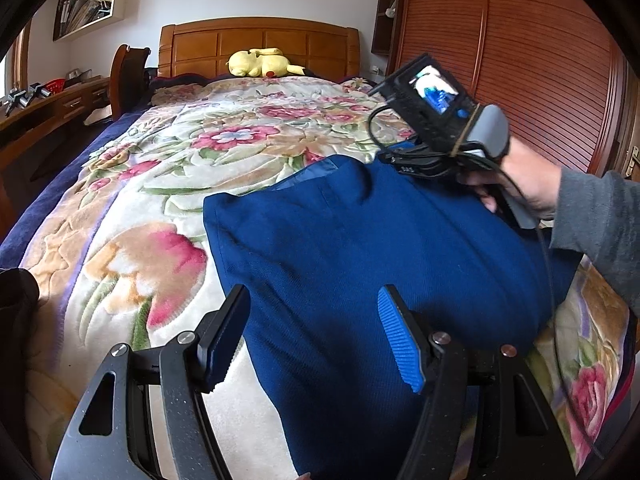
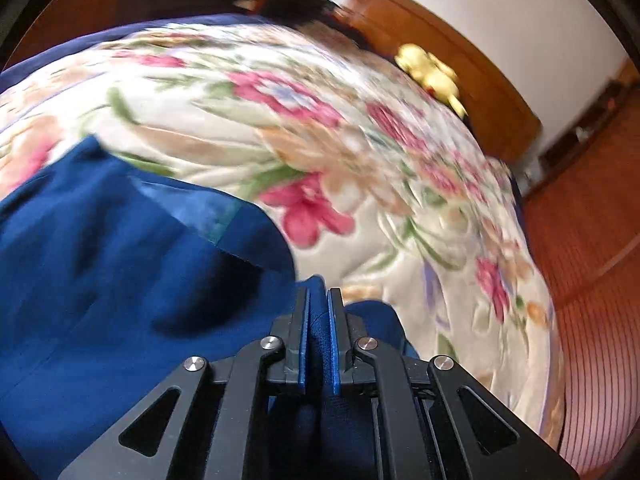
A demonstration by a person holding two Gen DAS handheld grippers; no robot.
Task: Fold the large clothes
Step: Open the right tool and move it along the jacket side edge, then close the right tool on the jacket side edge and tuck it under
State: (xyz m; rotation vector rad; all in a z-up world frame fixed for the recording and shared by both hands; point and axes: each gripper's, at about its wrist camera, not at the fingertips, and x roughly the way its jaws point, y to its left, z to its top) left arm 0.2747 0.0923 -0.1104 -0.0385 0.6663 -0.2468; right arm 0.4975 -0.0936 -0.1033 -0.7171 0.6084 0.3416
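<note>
On the flowered bed cover the blue garment lies partly folded into a thick bundle, the right gripper clamped on its edge and the left gripper apart over it, so folds remain.

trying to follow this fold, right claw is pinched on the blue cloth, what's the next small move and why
Probably carry the pinched edge up and over toward the middle of the blue garment. The right claw is shut on a fold of it, while the left claw hangs open over the near end, gripping nothing. The garment lies bunched on the floral blanket, so that edge still needs laying flat.
</note>
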